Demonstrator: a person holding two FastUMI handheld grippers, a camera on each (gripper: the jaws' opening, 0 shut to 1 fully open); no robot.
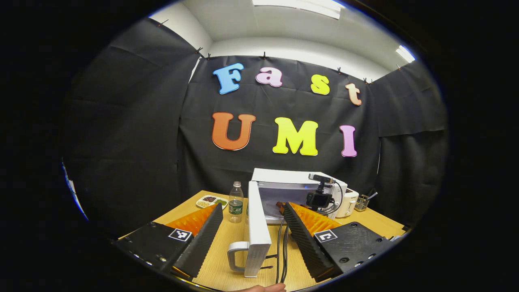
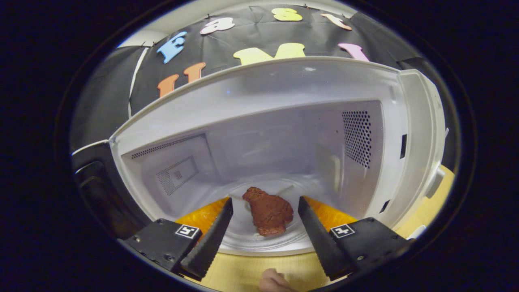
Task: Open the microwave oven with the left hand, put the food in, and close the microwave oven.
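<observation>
In the left gripper view the white microwave [image 1: 298, 178] stands at the back of the wooden table with its door [image 1: 258, 231] swung wide, seen edge-on, its handle [image 1: 236, 255] toward me. My left gripper [image 1: 253, 205] is open, with the door edge in the gap between its fingers, untouched. Farther off, the right gripper [image 1: 320, 198] reaches into the oven mouth. In the right gripper view a brown piece of meat [image 2: 268, 211] lies on the glass turntable [image 2: 251, 242] inside the cavity. My right gripper [image 2: 265, 200] is open around it, both fingers apart from it.
A plastic water bottle [image 1: 235, 202] and a plate of food [image 1: 211, 201] stand left of the door. A white appliance [image 1: 348, 202] and a wire utensil basket [image 1: 363, 201] sit right of the microwave. Black cables [image 1: 282, 251] run across the table.
</observation>
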